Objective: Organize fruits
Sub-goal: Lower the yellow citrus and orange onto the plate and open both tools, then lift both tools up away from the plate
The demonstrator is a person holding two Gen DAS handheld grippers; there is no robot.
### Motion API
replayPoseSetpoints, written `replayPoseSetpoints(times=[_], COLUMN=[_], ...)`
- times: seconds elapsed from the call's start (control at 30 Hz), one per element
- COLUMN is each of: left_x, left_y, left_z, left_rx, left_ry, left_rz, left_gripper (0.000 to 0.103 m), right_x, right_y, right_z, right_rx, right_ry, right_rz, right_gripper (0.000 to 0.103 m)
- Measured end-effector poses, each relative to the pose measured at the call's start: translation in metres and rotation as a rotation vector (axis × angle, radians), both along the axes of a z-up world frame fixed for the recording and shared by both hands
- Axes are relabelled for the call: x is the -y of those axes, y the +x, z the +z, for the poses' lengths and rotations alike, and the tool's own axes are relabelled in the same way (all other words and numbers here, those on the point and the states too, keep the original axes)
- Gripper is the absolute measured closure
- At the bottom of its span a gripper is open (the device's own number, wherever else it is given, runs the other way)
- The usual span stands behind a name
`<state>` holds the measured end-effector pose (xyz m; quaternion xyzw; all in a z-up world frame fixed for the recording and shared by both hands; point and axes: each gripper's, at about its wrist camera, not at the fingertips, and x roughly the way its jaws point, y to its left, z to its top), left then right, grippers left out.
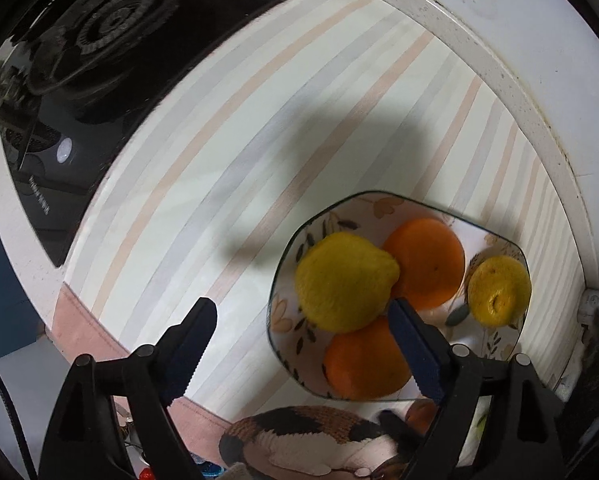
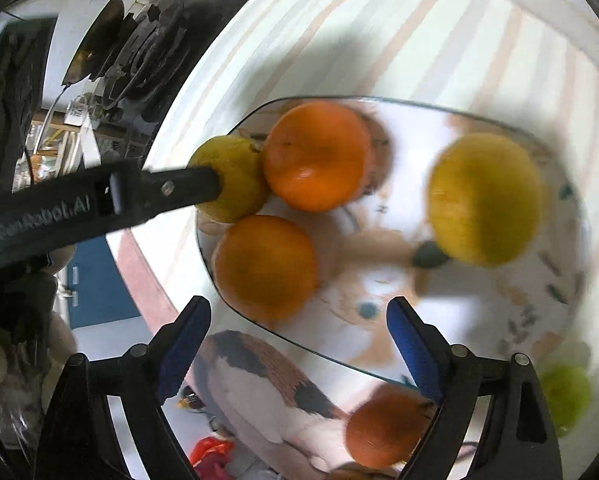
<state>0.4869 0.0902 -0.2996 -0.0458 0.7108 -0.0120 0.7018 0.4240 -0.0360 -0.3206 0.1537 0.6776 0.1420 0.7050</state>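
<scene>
A floral plate [image 1: 495,344] on the striped cloth holds two lemons and two oranges. In the left wrist view a large lemon [image 1: 345,280] lies on top of two oranges [image 1: 429,260] [image 1: 363,364], and a smaller lemon [image 1: 499,292] sits at the right. My left gripper [image 1: 301,350] is open and empty, hovering over the plate's near left rim. My right gripper [image 2: 295,350] is open and empty above the plate [image 2: 519,320]. It sees the oranges [image 2: 317,156] [image 2: 265,266], one lemon [image 2: 485,198], and another lemon [image 2: 235,178] behind the left gripper's finger [image 2: 179,190].
A black gas stove [image 1: 99,52] sits at the far left of the counter. A white raised ledge [image 1: 519,92] runs behind the striped cloth [image 1: 219,160]. A cat-print mat [image 2: 267,392], another orange [image 2: 383,428] and a green fruit [image 2: 567,392] lie near the plate's front edge.
</scene>
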Motion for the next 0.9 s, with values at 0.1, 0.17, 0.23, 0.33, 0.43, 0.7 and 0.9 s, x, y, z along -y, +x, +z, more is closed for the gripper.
replayPoseSetpoints(times=[0.1,0.17,0.23,0.33,0.43,0.7,0.9], left_x=[0.000,0.000,0.000,-0.004,-0.004,0.011,0.020], left_y=[-0.015,-0.027,-0.043,-0.065,-0.087,-0.136,-0.169], left_z=[0.011,0.018,0.026,0.044,0.057,0.094,0.124], left_rx=[0.035,0.063,0.098,0.152,0.192,0.292,0.348], left_ry=[0.033,0.053,0.070,0.088,0.081,0.082,0.066], left_rz=[0.009,0.018,0.032,0.038,0.041,0.036,0.020], left_gripper=[0.016,0.016,0.016,0.016,0.016,0.016,0.016], right_x=[0.007,0.013,0.027,0.040,0.051,0.080,0.083], right_y=[-0.006,-0.012,-0.025,-0.038,-0.053,-0.106,-0.141], right_z=[0.010,0.017,0.024,0.037,0.051,0.098,0.130], right_rx=[0.031,0.051,0.064,0.095,0.127,0.211,0.265], right_ry=[-0.080,-0.128,-0.154,-0.191,-0.217,-0.243,-0.243], right_rz=[-0.007,-0.017,-0.020,-0.023,-0.030,-0.041,-0.034], right_gripper=[0.011,0.011,0.011,0.011,0.011,0.011,0.011])
